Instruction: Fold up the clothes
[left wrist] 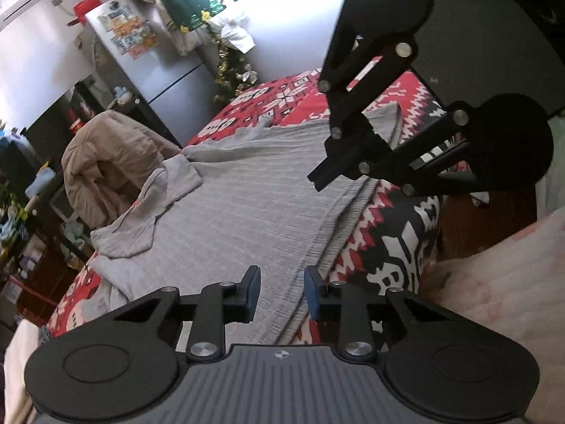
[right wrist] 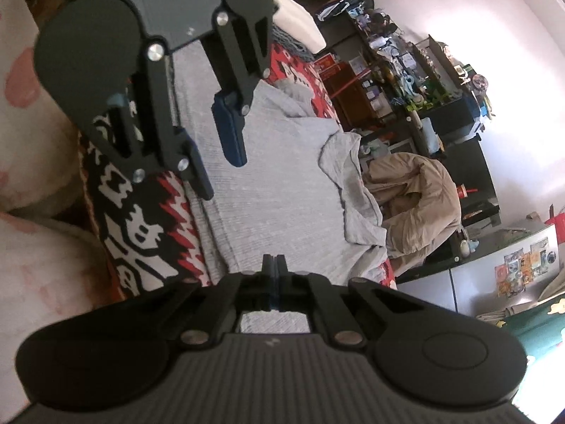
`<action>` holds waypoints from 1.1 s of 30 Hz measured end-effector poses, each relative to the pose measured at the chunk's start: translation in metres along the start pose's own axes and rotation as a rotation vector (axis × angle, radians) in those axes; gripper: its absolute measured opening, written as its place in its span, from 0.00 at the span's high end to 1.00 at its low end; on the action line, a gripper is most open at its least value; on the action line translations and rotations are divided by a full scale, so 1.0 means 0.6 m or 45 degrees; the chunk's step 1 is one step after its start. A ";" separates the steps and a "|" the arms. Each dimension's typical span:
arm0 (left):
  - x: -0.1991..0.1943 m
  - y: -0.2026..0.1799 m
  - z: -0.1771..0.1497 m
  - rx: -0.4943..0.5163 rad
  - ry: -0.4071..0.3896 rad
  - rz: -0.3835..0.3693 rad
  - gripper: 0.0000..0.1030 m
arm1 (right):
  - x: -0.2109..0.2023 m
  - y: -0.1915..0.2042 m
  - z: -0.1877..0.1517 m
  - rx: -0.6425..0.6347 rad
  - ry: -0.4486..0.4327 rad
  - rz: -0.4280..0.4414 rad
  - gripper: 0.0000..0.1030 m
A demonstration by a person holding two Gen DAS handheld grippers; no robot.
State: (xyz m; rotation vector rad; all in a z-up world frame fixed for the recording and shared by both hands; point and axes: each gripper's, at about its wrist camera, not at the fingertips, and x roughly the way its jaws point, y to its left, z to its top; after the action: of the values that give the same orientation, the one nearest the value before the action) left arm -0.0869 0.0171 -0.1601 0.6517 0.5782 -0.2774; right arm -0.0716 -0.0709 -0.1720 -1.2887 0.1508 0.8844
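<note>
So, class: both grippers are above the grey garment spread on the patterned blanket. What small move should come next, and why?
Probably lower the left gripper onto the near edge of the grey garment and close on it. Its jaws are open with nothing between them, the right gripper is shut and seems empty, and the garment lies mostly flat on the patterned blanket, not yet folded.

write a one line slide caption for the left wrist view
Open left gripper over grey garment spread on patterned blanket.

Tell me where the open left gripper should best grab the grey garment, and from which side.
Probably the hem edge of the grey garment just ahead of the left gripper, coming in from the near side where the red patterned blanket shows. That edge lies flat and exposed, so the open jaws could slip around it; the far sleeve is bunched.
</note>
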 end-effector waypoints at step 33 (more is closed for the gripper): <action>0.000 0.020 0.002 -0.089 0.011 0.011 0.67 | 0.039 0.032 0.000 -0.196 0.012 0.042 0.73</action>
State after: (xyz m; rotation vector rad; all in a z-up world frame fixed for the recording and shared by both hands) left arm -0.0814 0.0257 -0.1533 0.5881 0.5906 -0.2454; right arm -0.0681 -0.0593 -0.1995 -1.4369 0.1129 0.9325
